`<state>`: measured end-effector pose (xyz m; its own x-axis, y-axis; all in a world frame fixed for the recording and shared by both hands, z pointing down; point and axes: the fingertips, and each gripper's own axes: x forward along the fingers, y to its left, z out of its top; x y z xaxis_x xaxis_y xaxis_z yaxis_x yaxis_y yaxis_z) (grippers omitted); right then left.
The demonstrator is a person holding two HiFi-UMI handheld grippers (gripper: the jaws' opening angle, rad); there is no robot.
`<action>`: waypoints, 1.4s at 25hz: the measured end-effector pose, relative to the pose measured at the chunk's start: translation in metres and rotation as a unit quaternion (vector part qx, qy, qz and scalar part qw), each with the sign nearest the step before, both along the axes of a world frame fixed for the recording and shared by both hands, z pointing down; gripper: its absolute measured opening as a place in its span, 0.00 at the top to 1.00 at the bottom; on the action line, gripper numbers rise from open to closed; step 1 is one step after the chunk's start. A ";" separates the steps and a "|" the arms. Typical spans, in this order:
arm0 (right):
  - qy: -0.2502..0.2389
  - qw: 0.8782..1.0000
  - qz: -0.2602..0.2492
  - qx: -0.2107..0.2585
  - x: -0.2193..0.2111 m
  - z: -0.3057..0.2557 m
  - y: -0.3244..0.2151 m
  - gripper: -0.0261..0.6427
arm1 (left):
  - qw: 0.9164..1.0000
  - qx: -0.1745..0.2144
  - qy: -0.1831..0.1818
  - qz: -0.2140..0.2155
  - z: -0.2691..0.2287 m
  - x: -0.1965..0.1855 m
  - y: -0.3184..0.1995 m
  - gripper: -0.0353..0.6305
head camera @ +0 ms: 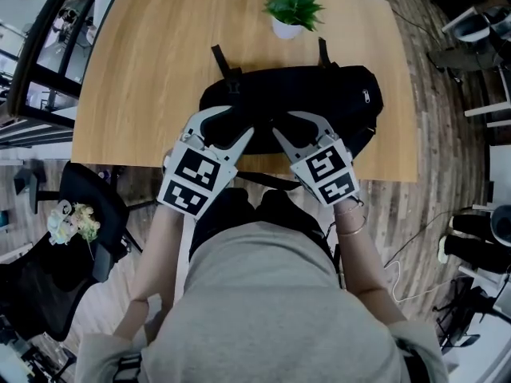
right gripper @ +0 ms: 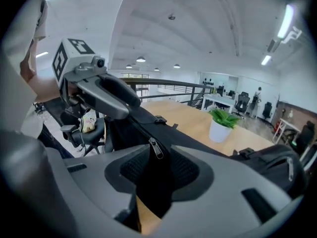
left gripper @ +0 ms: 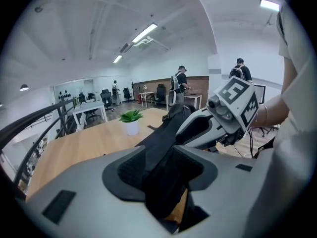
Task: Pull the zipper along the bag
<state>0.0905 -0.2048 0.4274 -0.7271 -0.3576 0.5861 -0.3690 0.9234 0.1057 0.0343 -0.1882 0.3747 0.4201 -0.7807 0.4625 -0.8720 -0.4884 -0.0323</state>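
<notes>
a soft black bag [head camera: 319,94] lies at the near edge of a wooden table [head camera: 144,70]. the left gripper [head camera: 235,123] stands spread around a fabric fold, the right gripper [head camera: 289,126] spread around the zipper pull [right gripper: 156,148]. the limp cloth likely bunches: pinch the small pull, brace alongside.

1 wooden surface [head camera: 144,70], 1 black bag [head camera: 319,94], 1 potted plant [head camera: 293,13], plus 1 left gripper [head camera: 231,126] and 1 right gripper [head camera: 291,126] — 2 in all, each with 2 jaws.
</notes>
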 end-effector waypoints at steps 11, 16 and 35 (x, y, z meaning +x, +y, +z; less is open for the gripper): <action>0.053 0.998 -0.032 0.033 -0.002 0.013 0.004 0.85 | 0.997 -0.029 -0.033 0.057 0.018 0.027 -0.012 0.67; 0.061 0.996 -0.033 0.049 -0.001 0.010 0.005 0.88 | 0.990 -0.047 -0.086 0.100 0.033 0.040 -0.009 0.67; 0.021 0.999 0.010 0.029 0.014 -0.014 -0.002 0.95 | 0.983 -0.043 -0.154 0.090 0.042 0.041 -0.015 0.85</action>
<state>0.1046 -0.2065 0.4133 -0.6950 -0.4067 0.5930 -0.3822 0.9075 0.1744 0.0754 -0.2033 0.4170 0.3780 -0.6589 0.6504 -0.7258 -0.6470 -0.2336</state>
